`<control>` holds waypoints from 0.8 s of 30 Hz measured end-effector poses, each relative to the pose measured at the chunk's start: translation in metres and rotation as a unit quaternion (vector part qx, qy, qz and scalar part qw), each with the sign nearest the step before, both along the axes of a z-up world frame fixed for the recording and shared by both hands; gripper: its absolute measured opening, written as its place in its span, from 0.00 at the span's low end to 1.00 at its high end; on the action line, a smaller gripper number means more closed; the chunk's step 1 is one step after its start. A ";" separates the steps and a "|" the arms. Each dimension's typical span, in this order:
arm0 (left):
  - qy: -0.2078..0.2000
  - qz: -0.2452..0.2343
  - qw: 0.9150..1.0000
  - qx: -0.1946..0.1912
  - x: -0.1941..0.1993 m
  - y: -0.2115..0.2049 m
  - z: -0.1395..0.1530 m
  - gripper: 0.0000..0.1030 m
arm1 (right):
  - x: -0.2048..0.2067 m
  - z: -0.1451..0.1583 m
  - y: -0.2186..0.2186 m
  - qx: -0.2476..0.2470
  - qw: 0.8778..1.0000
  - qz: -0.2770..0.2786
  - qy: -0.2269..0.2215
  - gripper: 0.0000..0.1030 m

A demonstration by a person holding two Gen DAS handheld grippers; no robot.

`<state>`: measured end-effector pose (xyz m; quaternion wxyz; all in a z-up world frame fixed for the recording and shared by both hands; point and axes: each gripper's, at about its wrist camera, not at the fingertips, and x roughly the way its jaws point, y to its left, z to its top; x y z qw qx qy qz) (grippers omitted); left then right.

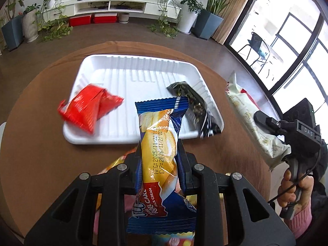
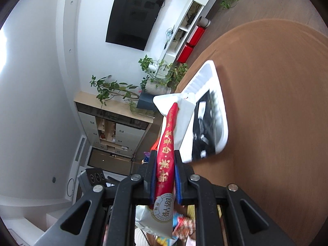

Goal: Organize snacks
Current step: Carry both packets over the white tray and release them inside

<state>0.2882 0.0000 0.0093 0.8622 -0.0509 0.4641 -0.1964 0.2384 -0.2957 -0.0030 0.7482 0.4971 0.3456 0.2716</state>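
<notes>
My left gripper [image 1: 160,153] is shut on a blue and yellow roll cake packet [image 1: 162,160], held upright just before the near edge of a white tray [image 1: 143,75]. A red packet [image 1: 90,106] lies in the tray's left part and a black packet [image 1: 194,106] along its right side. My right gripper [image 2: 164,164] is shut on a white and red packet [image 2: 167,143]; it shows in the left wrist view [image 1: 252,119] lifted to the right of the tray. The right wrist view is rolled sideways, with the tray [image 2: 223,123] and black packet [image 2: 207,127] ahead.
The tray rests on a round brown table [image 1: 41,164]. More loose snack packets [image 2: 182,225] lie under the grippers. Potted plants [image 1: 55,18], a white TV shelf [image 1: 110,6] and large windows [image 1: 287,41] stand beyond the table.
</notes>
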 end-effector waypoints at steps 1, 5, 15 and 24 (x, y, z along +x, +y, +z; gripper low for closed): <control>0.002 -0.003 1.000 -0.001 0.007 -0.005 0.000 0.24 | 0.006 0.000 0.000 -0.003 1.000 0.000 0.001 0.16; 0.013 -0.006 1.000 -0.008 0.039 -0.023 -0.004 0.24 | 0.033 -0.002 -0.003 -0.017 1.000 -0.003 0.005 0.16; 0.041 0.006 0.999 -0.017 0.086 -0.054 -0.021 0.25 | 0.082 -0.007 0.000 -0.061 0.998 -0.009 0.009 0.16; 0.029 0.013 0.999 -0.006 0.095 -0.071 -0.031 0.51 | 0.090 -0.006 0.004 -0.133 0.991 -0.022 -0.002 0.26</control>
